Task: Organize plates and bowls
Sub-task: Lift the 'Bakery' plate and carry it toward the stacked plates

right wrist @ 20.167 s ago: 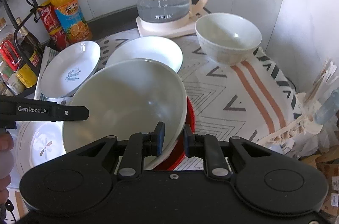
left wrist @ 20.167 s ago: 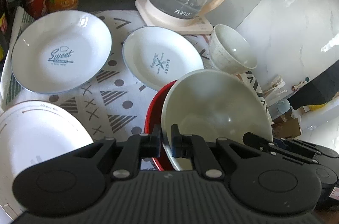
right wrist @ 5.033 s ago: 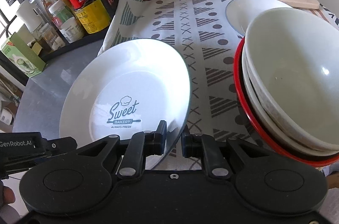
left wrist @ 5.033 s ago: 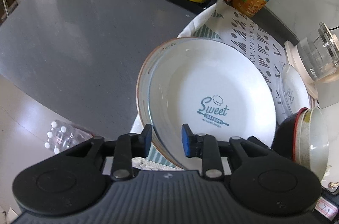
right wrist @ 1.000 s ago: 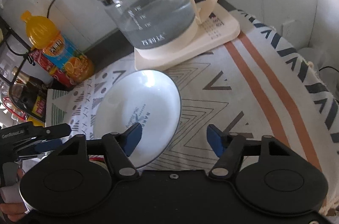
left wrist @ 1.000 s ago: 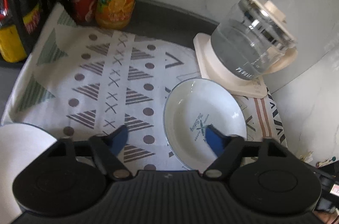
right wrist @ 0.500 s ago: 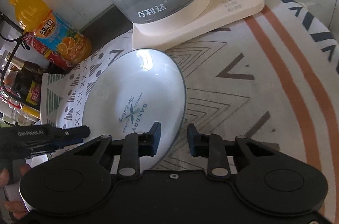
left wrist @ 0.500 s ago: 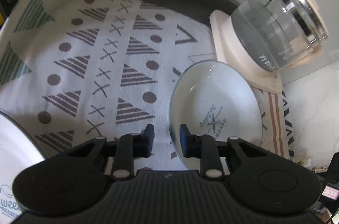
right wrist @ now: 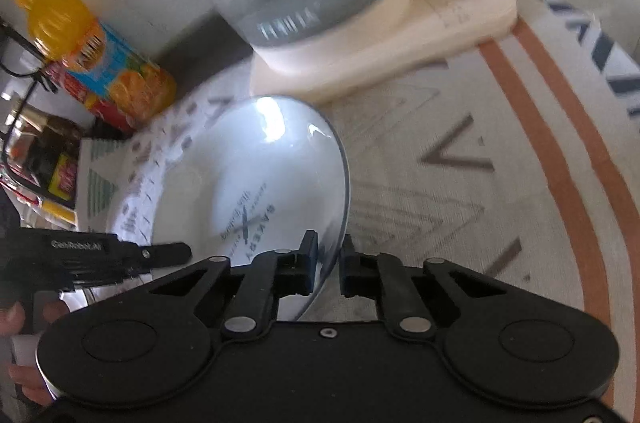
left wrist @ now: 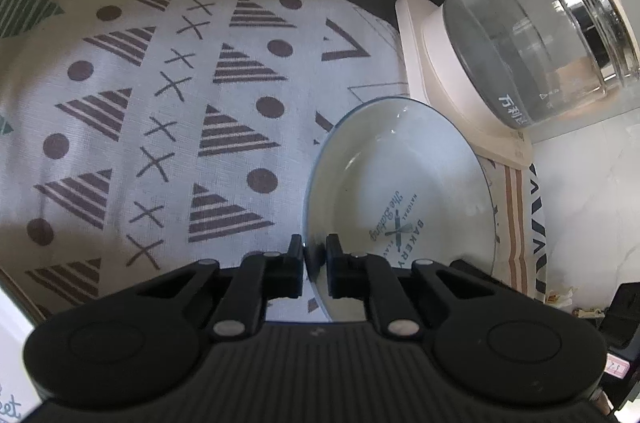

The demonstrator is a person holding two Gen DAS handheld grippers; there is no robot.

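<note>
A small white plate (left wrist: 400, 183) with a blue rim and "BAKERY" print is on the patterned cloth (left wrist: 160, 103), just in front of the kettle. My left gripper (left wrist: 315, 263) has the plate's left rim between its jaws, which are closing tight onto it. In the right wrist view my right gripper (right wrist: 328, 263) pinches the right rim of the same plate (right wrist: 248, 183), its jaws closing too. My left gripper (right wrist: 120, 251) also shows there at the plate's far side. That view is blurred, so I cannot tell whether the plate is off the cloth.
A glass kettle (left wrist: 540, 43) on a cream base stands close behind the plate. An orange juice bottle (right wrist: 100, 63) and cans stand at the back left by a rack. A "Sweet" plate edge (left wrist: 8, 363) shows bottom left. A wall is to the right.
Both grippers came down to the small plate and went from wide open to shut on its opposite rims. The kettle now looms closer in both views.
</note>
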